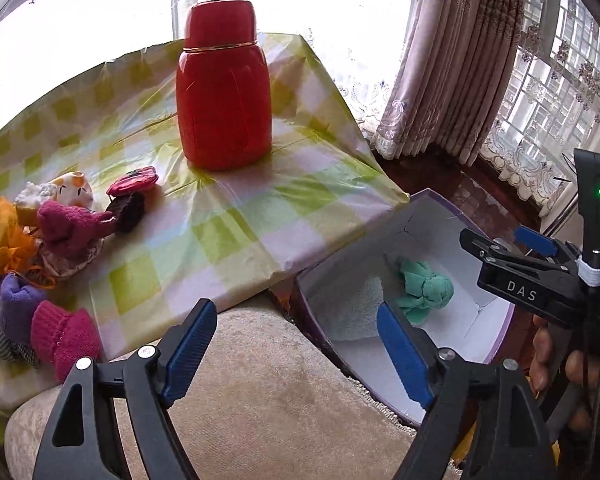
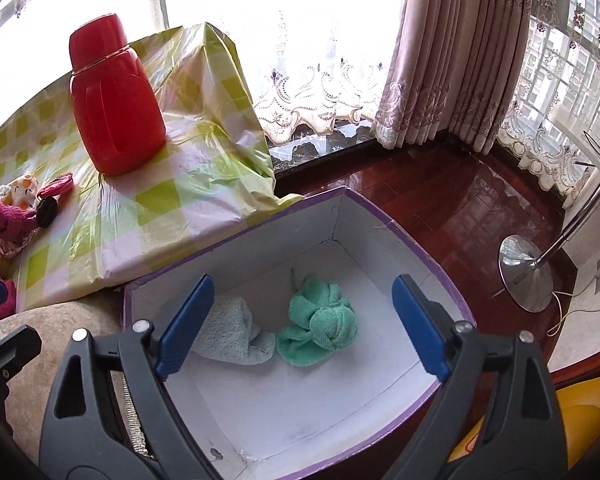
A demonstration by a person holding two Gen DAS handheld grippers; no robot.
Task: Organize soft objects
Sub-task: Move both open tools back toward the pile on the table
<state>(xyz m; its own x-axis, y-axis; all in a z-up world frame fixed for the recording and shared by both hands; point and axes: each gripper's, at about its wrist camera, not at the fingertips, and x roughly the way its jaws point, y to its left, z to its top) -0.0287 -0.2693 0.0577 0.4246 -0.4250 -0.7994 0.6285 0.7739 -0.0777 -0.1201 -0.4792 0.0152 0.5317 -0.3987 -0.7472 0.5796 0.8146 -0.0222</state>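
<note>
Left wrist view: "DAS" is printed on the right gripper point(image 1: 512, 248), whose jaws gape empty over the box point(image 2: 236, 236) holding two towels point(image 2: 320, 320). The left gripper point(image 1: 296, 344) gapes empty too. Checkered tablecloth point(image 1: 236, 232), wooden floor point(image 2: 440, 208), curtains point(image 2: 440, 60).

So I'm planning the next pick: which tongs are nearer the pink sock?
Left. The left tongs hang just right of the pink sock; the right tongs are over the box.
</note>
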